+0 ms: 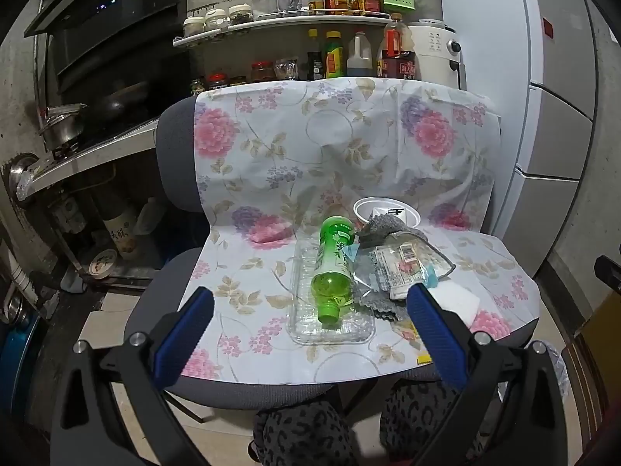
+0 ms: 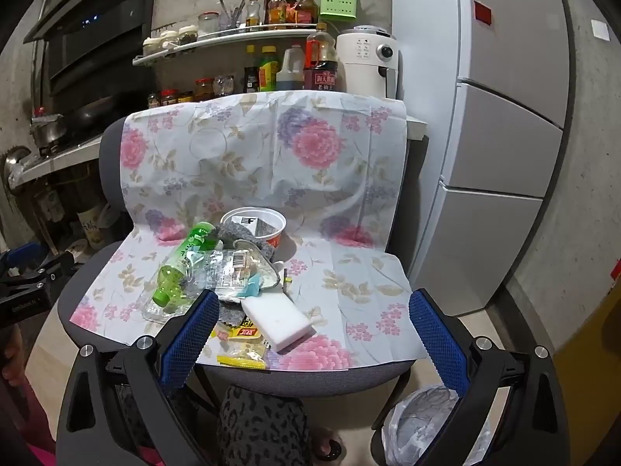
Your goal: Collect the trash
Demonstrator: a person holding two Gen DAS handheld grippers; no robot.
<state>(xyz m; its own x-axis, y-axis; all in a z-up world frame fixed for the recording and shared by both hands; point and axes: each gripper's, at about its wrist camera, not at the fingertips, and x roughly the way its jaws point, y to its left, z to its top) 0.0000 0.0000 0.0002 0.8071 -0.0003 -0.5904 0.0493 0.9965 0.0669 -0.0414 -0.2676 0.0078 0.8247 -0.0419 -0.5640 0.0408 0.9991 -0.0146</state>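
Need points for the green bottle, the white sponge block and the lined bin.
green bottle (image 1: 333, 268), left wrist view, on its label.
white sponge block (image 2: 277, 320), right wrist view, top face.
lined bin (image 2: 421, 423), right wrist view, on the plastic liner.

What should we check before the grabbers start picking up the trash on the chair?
1. Left gripper open and empty: ok, jaws wide, nothing between them.
2. Right gripper open and empty: ok, same.
3. Trash within view on the floral cloth: ok. The green bottle lies on a clear plastic tray, beside a crumpled wrapper, a white sponge block, a yellow packet and a paper bowl.
4. Bin ready: ok, a bag-lined trash bin stands on the floor by the chair, below the right gripper.
5. Bottle cap on: ok, green cap fitted.
6. Bowl empty: cannot tell, something sits inside it.
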